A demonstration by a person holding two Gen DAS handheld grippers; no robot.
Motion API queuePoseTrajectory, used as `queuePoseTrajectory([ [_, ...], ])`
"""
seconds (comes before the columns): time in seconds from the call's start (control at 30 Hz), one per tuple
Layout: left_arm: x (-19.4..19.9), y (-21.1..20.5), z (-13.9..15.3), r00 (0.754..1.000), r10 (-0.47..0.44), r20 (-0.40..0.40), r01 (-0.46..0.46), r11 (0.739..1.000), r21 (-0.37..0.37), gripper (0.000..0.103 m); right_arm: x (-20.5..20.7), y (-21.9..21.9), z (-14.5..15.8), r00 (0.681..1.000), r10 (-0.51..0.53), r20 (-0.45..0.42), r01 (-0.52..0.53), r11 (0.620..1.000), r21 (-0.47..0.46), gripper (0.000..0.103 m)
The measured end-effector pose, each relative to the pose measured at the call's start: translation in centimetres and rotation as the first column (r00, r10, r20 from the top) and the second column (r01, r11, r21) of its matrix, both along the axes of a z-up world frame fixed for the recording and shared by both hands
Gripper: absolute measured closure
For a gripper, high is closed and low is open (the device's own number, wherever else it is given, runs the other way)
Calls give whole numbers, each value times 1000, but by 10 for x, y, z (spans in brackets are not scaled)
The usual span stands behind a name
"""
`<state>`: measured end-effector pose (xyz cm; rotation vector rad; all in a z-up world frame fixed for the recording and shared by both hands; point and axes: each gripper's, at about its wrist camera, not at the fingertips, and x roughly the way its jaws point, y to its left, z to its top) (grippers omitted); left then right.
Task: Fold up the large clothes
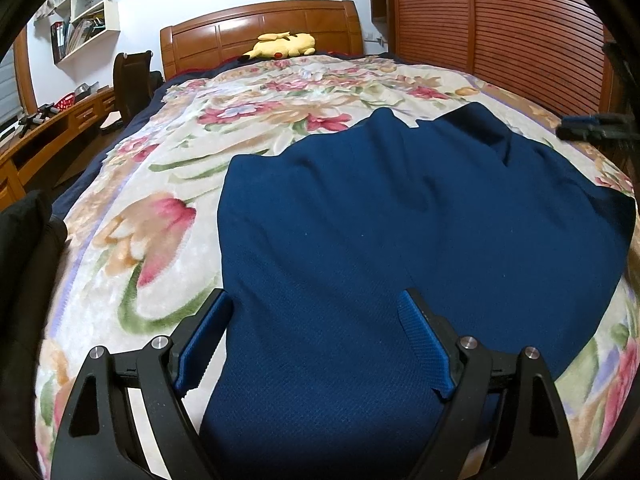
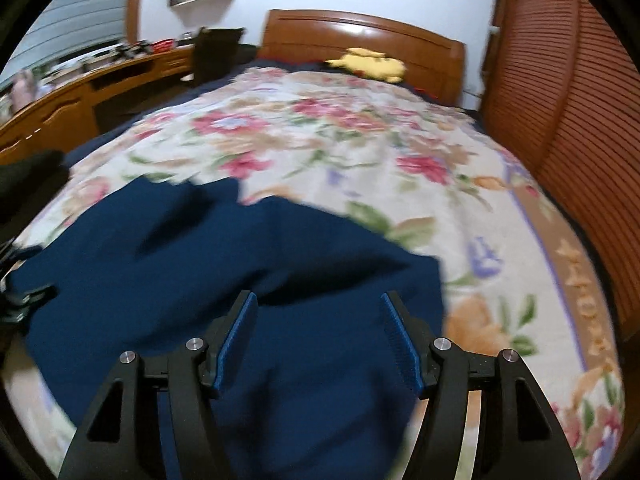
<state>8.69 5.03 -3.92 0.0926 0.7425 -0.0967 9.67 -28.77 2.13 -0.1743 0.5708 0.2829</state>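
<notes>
Figure: a pause between folds. We judge that one fold of the navy garment is laid down and the next grasp is not yet made. The left gripper hangs over the near part of the cloth with its jaws spread wide and nothing pinched; the cloth lies flat below and between the blue pads. The right gripper likewise stands released over the garment's right portion, its fingers apart and empty; its view is smeared by motion.

The garment lies on the floral blanket of the bed, toward the near right side, well apart from the yellow plush toy by the wooden headboard.

We read the next move as a fresh pinch: each gripper needs to descend to an edge or corner of the cloth, close on a single folded thickness, and carry it across without dragging the layers beneath.

The fabric is a deep blue knit with a fine textured weave. Its left edge runs fairly straight, while its far end shows a notch and a few soft creases; the right side flares outward, partly doubled over itself.
</notes>
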Motion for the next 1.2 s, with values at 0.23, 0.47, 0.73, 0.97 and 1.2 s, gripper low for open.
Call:
queuePoseTrajectory([
  [0.23,-2,1,1,1000,4,9,-4,1000,1,17,25,0,-57,995,-64,-74,61,998,-32,38],
  [0.47,-4,0,1,1000,16,15,-16,1000,3,17,26,-7,-86,992,-82,-94,79,996,-35,38],
  [0.73,-25,3,21,994,39,98,-36,999,-32,17,16,1,-83,992,-93,-79,91,995,-30,38],
  [0.97,-52,-16,32,988,17,152,0,993,-114,17,-26,-1,-66,990,-133,-36,134,991,25,38],
  [1.2,-62,-54,21,988,-33,150,51,992,-119,17,-79,-19,-53,994,-105,-30,107,991,78,38],
])
